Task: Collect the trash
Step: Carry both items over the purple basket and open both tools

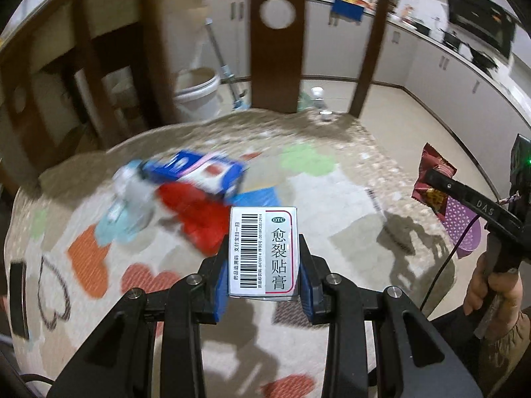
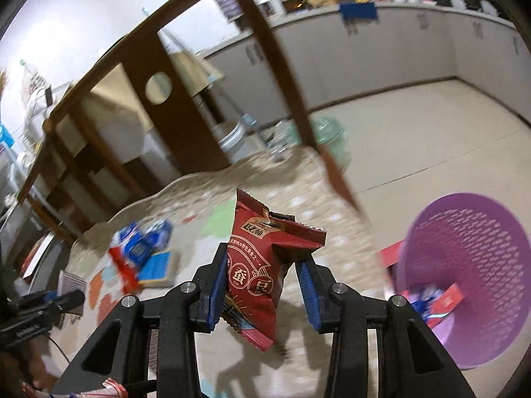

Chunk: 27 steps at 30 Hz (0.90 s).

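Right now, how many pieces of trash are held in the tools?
2. The white medicine box is clamped in the left tool; the red snack packet is clamped in the right tool. More trash lies blurred on the rug.

A white barcoded medicine box (image 1: 262, 252) and a crumpled red snack packet (image 2: 262, 265) are each held aloft.
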Motion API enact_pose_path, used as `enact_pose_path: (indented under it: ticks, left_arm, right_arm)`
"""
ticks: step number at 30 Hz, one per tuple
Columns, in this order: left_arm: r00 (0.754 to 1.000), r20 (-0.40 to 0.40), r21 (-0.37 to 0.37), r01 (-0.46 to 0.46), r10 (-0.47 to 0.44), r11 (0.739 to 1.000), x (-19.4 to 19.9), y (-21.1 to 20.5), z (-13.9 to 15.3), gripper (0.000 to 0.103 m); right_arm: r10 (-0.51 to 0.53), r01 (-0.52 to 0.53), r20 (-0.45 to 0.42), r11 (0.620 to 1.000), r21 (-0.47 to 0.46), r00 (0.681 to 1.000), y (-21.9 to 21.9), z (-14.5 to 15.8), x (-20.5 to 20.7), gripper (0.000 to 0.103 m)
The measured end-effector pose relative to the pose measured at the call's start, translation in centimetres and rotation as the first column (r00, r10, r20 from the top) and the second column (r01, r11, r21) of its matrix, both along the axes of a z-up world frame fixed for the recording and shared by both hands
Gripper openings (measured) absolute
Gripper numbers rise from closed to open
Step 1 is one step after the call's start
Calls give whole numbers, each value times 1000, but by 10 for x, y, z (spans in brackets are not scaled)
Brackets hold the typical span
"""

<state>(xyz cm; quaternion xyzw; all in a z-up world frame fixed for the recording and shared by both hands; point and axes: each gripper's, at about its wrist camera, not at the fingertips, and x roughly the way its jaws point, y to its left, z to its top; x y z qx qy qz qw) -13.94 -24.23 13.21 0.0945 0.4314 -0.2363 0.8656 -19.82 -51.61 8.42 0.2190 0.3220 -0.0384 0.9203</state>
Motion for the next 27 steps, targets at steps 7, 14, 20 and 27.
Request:
enact_pose_path:
  ticks: [7, 14, 20, 27]
  left_arm:
    - [993, 12, -13, 119, -119, 993, 4, -72, 1, 33]
    - [967, -10, -40, 254, -254, 966, -7, -145, 3, 33]
    - [932, -55, -89, 353, -358, 931, -15, -209, -2, 33]
    - [896, -113, -133, 414, -429, 901, -21, -273, -20, 33]
  right_arm:
    - [-90, 90, 9, 996, 28, 996, -46, 0, -18, 43]
    - [-252, 250, 16, 964, 92, 967, -103, -2, -54, 43]
    - [-386, 384, -17, 908, 168, 922, -147, -14, -81, 43]
    - [-459, 465, -77, 861, 208, 885, -176, -29, -97, 43]
